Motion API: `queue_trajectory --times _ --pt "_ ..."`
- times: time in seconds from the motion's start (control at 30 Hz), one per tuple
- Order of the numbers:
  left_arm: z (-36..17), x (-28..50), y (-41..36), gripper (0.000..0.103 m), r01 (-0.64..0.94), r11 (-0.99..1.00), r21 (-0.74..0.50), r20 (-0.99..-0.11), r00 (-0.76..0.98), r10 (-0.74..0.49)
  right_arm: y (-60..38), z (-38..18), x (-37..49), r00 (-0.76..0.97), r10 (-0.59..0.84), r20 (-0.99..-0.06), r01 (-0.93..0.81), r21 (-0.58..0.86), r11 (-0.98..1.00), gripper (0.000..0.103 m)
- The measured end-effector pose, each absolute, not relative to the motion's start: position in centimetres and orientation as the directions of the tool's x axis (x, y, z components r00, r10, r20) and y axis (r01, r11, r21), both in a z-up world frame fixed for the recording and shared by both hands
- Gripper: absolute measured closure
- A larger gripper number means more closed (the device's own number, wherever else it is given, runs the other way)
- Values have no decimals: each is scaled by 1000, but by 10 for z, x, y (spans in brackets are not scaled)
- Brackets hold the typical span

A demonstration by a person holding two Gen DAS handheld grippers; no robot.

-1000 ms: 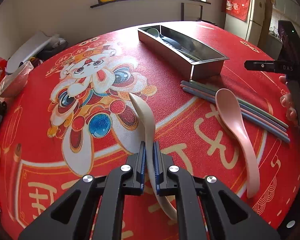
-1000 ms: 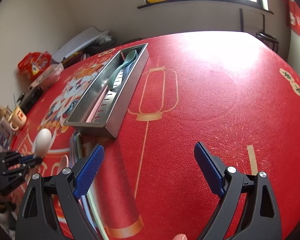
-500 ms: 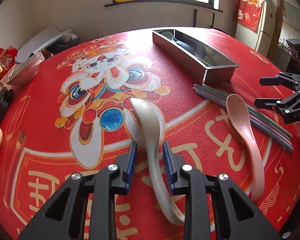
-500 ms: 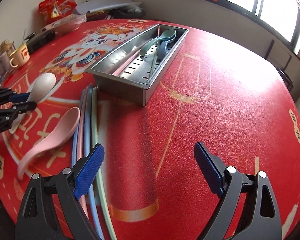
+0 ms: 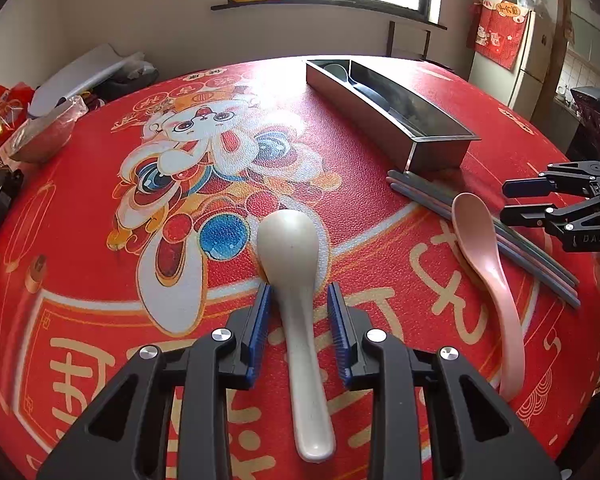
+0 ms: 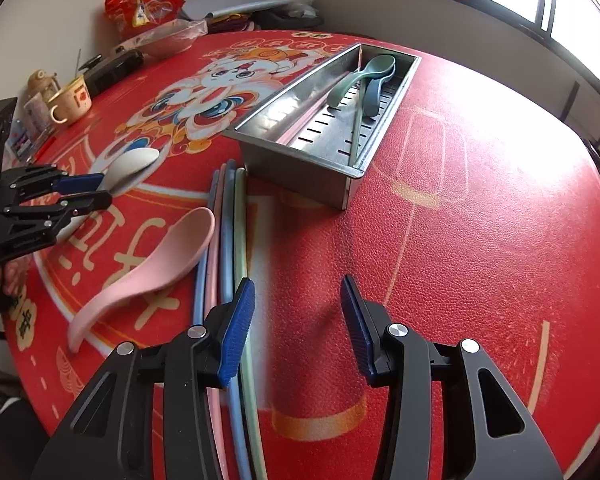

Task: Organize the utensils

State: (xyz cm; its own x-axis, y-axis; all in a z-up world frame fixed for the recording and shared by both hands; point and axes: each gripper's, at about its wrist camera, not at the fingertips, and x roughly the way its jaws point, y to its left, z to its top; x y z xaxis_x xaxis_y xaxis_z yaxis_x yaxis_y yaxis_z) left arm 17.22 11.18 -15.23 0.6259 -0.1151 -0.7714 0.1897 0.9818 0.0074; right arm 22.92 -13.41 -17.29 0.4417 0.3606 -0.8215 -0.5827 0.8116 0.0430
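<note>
A white spoon lies on the red tablecloth with its neck between the fingers of my left gripper; the pads stand clear of it on both sides. To its right lie a pink spoon and several pastel chopsticks, in front of a steel utensil tray. In the right wrist view the tray holds a green spoon and a blue one. My right gripper hovers just right of the chopsticks, its jaws closing with only tablecloth between them.
A yellow mug, a black device and red snack bags sit along the table's far left rim. A fridge stands beyond the table. A hand shows under the left gripper.
My left gripper has opened and let go of the white spoon, which now rests flat. My right gripper has swung left over the chopsticks and its jaws have narrowed.
</note>
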Motion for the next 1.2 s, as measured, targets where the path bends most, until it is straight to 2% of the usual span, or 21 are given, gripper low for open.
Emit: queue_trajectory --times 0.13,1.1,1.2 --pt "-152 172 110 75 197 980 14 -771 626 -115 -125 -176 228 431 351 -831 -599 28 800 71" --pt "-152 171 110 75 198 980 4 -771 625 -124 -112 -172 224 412 396 -820 -632 56 773 73" --pt "-152 171 110 75 199 980 3 -770 626 -124 -111 -176 220 411 371 -833 -644 22 764 81"
